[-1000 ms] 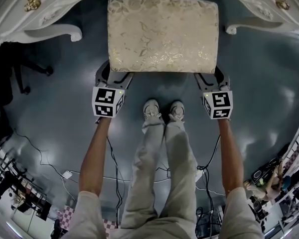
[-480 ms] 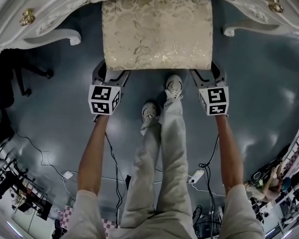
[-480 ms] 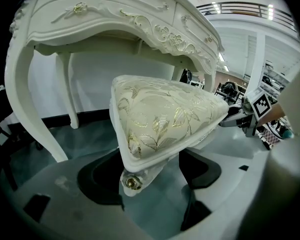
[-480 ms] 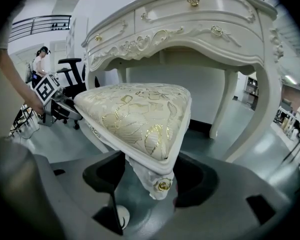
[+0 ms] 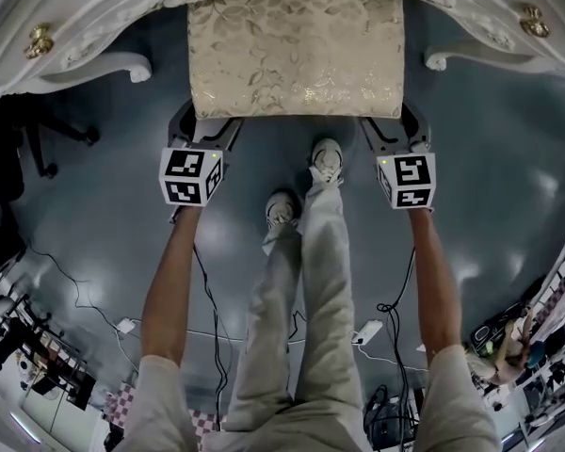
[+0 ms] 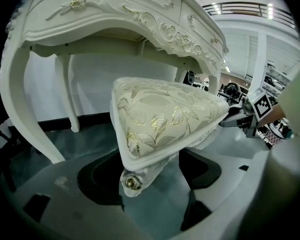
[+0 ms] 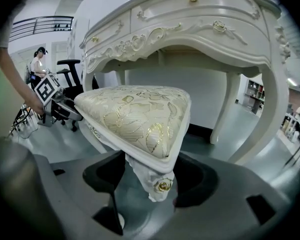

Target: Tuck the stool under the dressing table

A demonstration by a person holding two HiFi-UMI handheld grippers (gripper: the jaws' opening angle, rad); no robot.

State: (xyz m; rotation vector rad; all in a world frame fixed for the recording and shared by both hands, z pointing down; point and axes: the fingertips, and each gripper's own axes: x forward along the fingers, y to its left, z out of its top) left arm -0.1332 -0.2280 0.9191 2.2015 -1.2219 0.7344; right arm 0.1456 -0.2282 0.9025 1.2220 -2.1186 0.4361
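Note:
The stool has a cream cushion with a gold leaf pattern and white carved legs. Its far part lies beneath the front edge of the white carved dressing table. My left gripper holds the stool's near left corner and my right gripper holds its near right corner. In the left gripper view the corner leg with a gold rosette sits between the black jaws. The right gripper view shows the other rosette leg likewise between its jaws, with the table's knee space beyond.
The table's curved legs flank the stool on a grey glossy floor. The person's shoes stand just behind the stool. Cables trail across the floor behind. A black chair base stands at the left.
The stool has slid away from me, farther beneath the table, with both grippers following it. The person's right foot has stepped forward.

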